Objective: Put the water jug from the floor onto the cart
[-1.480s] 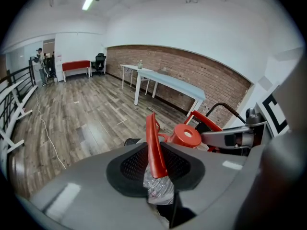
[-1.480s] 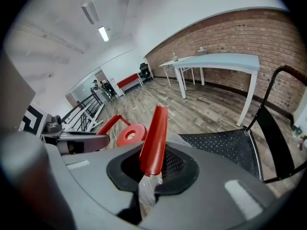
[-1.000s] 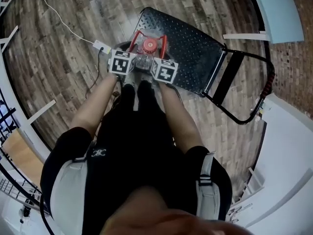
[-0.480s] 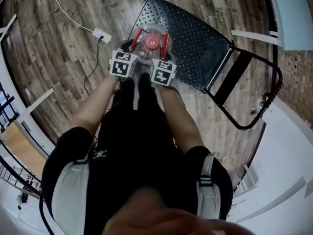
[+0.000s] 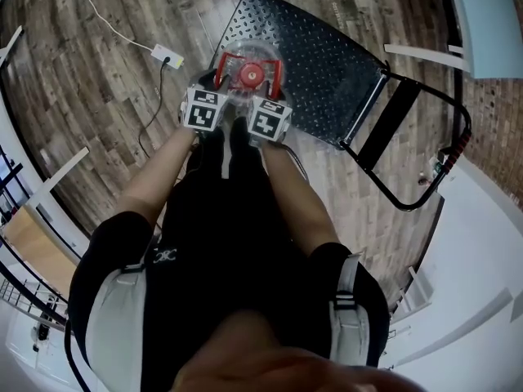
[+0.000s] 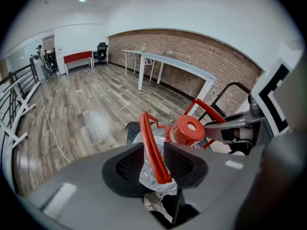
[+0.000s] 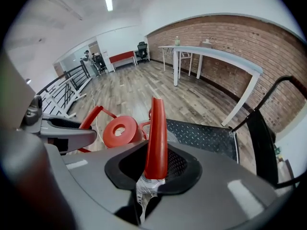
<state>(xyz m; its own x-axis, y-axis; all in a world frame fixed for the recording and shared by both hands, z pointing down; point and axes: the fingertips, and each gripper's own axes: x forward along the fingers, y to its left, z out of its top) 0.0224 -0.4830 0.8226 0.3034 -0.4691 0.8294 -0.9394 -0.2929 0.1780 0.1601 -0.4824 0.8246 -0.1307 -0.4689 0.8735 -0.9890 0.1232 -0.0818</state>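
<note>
The clear water jug with a red cap [image 5: 248,75] stands at the near left corner of the black cart deck [image 5: 327,55]. My left gripper [image 5: 216,86] reaches to the jug's left red handle and my right gripper [image 5: 274,92] to the right one. In the left gripper view the left gripper [image 6: 154,159] has its jaws opening around the red handle [image 6: 152,147], with a gap beside it; the cap [image 6: 188,130] lies beyond. In the right gripper view the right gripper [image 7: 156,164] is also opening, the other handle [image 7: 156,138] loose between its jaws.
The cart's black push handle [image 5: 433,137] rises at the far right end. A white power strip [image 5: 167,55] with cable lies on the wood floor to the left. White tables [image 5: 482,23] and a railing [image 5: 16,186] border the space. The person's legs stand just behind the jug.
Both grippers and the jug have sunk a little onto the cart's near corner. The head view has shifted, so more of the cart's handle shows.
</note>
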